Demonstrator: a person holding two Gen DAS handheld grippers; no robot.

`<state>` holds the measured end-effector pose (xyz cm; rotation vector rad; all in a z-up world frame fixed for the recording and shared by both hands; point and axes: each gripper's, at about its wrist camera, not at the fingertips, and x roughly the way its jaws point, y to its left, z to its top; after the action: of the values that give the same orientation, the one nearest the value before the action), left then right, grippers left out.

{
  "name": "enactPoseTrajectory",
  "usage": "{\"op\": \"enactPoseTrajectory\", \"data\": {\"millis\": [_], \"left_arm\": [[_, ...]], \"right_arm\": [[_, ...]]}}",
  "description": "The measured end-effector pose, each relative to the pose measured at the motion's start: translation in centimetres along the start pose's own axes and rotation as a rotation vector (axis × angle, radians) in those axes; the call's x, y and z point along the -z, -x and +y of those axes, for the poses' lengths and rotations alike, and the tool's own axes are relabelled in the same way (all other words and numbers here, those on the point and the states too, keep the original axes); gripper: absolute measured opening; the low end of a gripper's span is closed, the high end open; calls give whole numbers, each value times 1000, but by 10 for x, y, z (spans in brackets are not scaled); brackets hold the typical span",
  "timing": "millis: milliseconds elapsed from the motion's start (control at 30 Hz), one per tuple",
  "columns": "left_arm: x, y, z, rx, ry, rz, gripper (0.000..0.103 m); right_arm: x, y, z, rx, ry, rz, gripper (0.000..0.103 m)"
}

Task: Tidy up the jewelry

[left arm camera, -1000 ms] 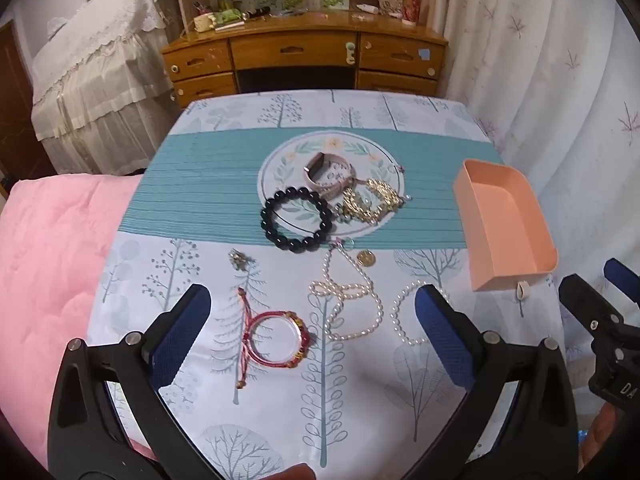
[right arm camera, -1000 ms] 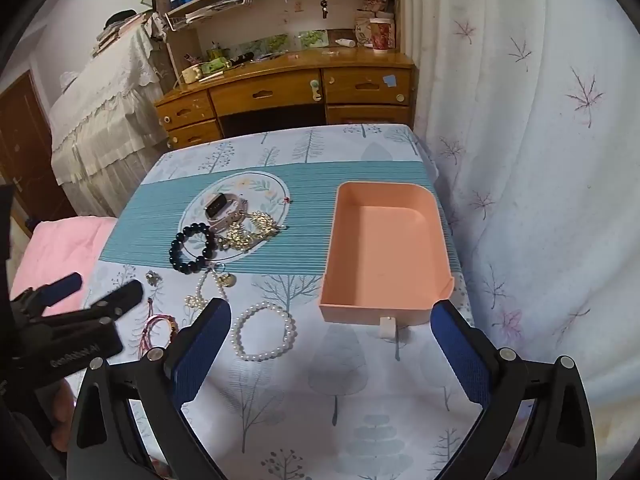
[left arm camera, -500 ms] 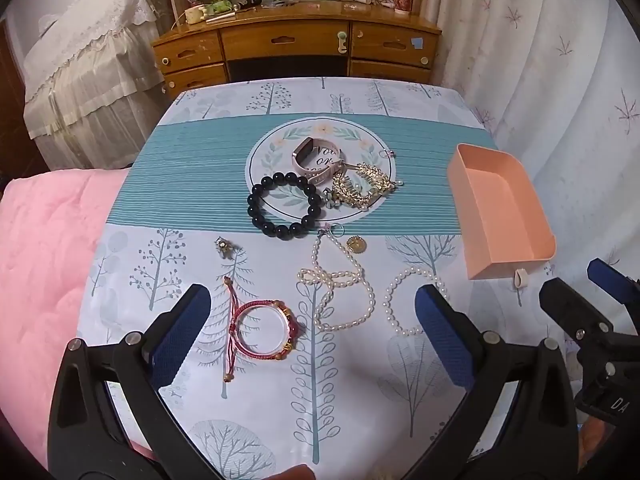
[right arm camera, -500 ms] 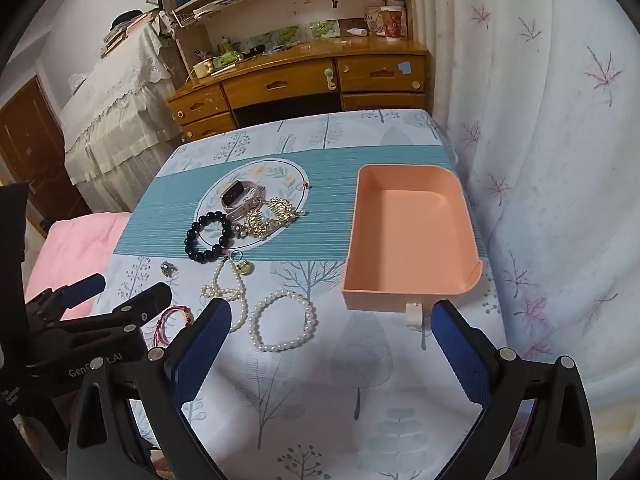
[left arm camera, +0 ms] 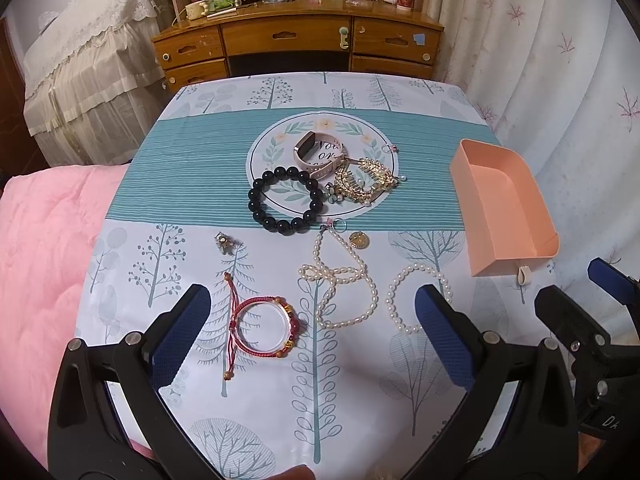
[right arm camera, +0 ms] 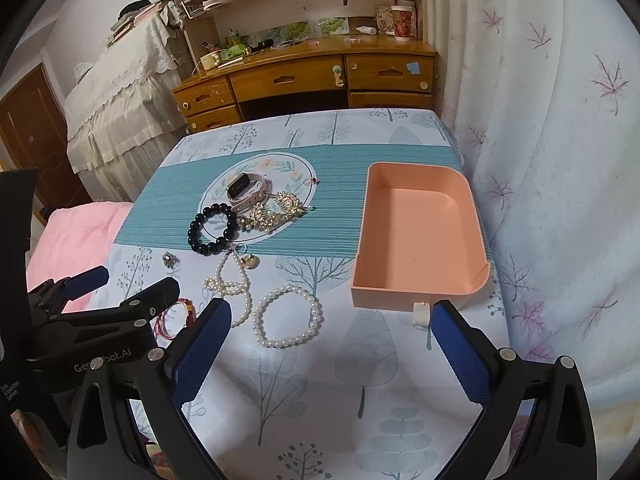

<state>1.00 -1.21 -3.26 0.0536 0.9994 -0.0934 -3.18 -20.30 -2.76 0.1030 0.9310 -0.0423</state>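
The pink tray (right arm camera: 420,236) is empty, so the sorting has not begun. All jewelry lies left of the tray: the pearl bracelet (right arm camera: 288,316) nearest, the black bead bracelet (left arm camera: 286,202) farther. The left gripper (left arm camera: 312,316) and the right gripper (right arm camera: 332,340) are both wide apart, holding nothing.

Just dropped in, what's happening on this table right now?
Nothing is picked up yet. The left gripper hangs open above the red cord bracelet, and the right gripper is open near the pearl bracelet. The peach tray is empty; the rest of the jewelry lies loose on the tablecloth.
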Motion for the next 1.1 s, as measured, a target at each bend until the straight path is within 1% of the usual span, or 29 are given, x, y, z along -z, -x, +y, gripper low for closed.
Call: {"op": "enactPoseTrajectory", "data": {"millis": [233,1100], "left_arm": [[2,-2,3,4,-3,3,101],[2,-5,-4,16,-15,17,101]], "right_arm": [[0,-3,2,-7,6,11,101],[2,-5,14,-23,38,15,101]]}}
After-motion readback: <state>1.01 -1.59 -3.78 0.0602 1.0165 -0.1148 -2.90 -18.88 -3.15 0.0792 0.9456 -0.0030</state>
